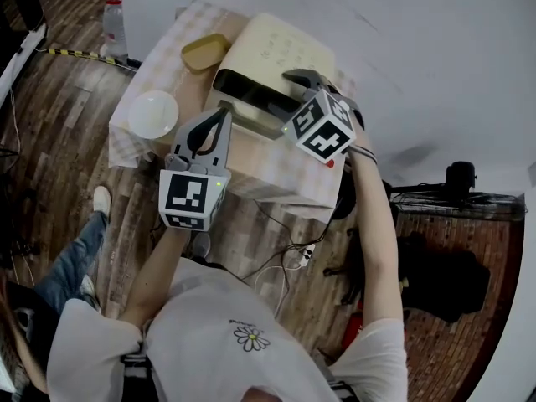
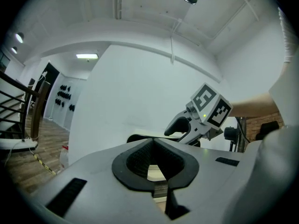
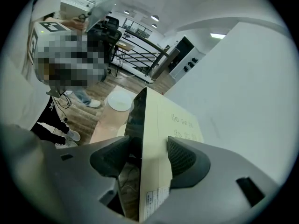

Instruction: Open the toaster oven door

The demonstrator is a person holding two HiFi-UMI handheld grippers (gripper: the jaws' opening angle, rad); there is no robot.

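Observation:
A cream toaster oven (image 1: 280, 53) stands at the back of a table with a checked cloth (image 1: 276, 170), its dark glass door (image 1: 254, 95) facing me. My right gripper (image 1: 295, 85) reaches down onto the oven's top front edge. In the right gripper view its jaws (image 3: 145, 157) stand open astride that edge, with the door (image 3: 135, 120) by one pad and the cream top (image 3: 168, 120) by the other. Whether the door is ajar I cannot tell. My left gripper (image 1: 223, 115) hovers in front of the door's left part, shut and empty (image 2: 158, 181).
A yellow dish (image 1: 205, 51) lies left of the oven and a white plate (image 1: 153, 114) at the table's left edge. A white wall rises right behind the oven. Another person's leg (image 1: 75, 258), a bottle (image 1: 113, 19) and cables (image 1: 285, 258) are on the wooden floor.

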